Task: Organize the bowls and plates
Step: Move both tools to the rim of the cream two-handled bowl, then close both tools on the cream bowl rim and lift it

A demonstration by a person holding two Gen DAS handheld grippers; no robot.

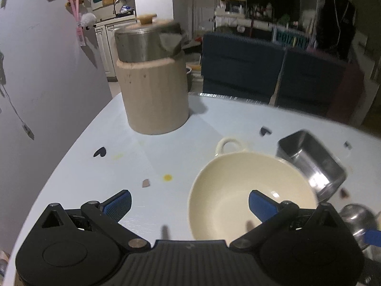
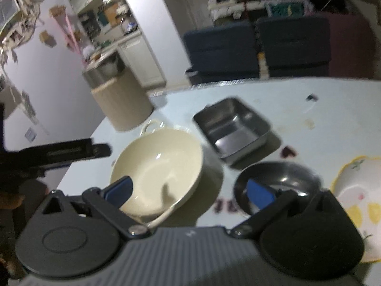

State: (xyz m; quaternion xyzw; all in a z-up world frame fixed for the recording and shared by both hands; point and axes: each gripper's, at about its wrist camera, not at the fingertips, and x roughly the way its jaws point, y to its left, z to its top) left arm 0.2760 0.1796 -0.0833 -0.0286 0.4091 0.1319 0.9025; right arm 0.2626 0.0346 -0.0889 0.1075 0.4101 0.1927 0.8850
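**Hovering over the dishes, both claws wide and empty**

Left gripper sits low above the pale table, its blue-padded fingers spread wide with nothing between them. Its right finger overlaps the near rim of the cream bowl in the left wrist view; contact cannot be judged. The bowl stands upright on the table, a loop handle on its far edge, interior bare.

Just right of and beyond the bowl lies a square steel tray, rim close to the bowl's; whether they touch is unclear through motion blur. Far left stands a tall beige canister with a metal pot and a wooden-knobbed lid on top, well apart from the bowl.

Right gripper is also spread wide, holding nothing. In its view the cream bowl lies near left, tilted up on its right side, the left finger crossing its near rim. The square steel tray sits farther back at centre, upright and empty. A round dark metal bowl lies near right, behind the right finger. At the near right edge rests a white dish with a yellow scalloped rim, lemon print inside.

A black bar enters from the left at bowl height, probably part of the other tool. Small dark stickers dot the table. Both views are blurred.
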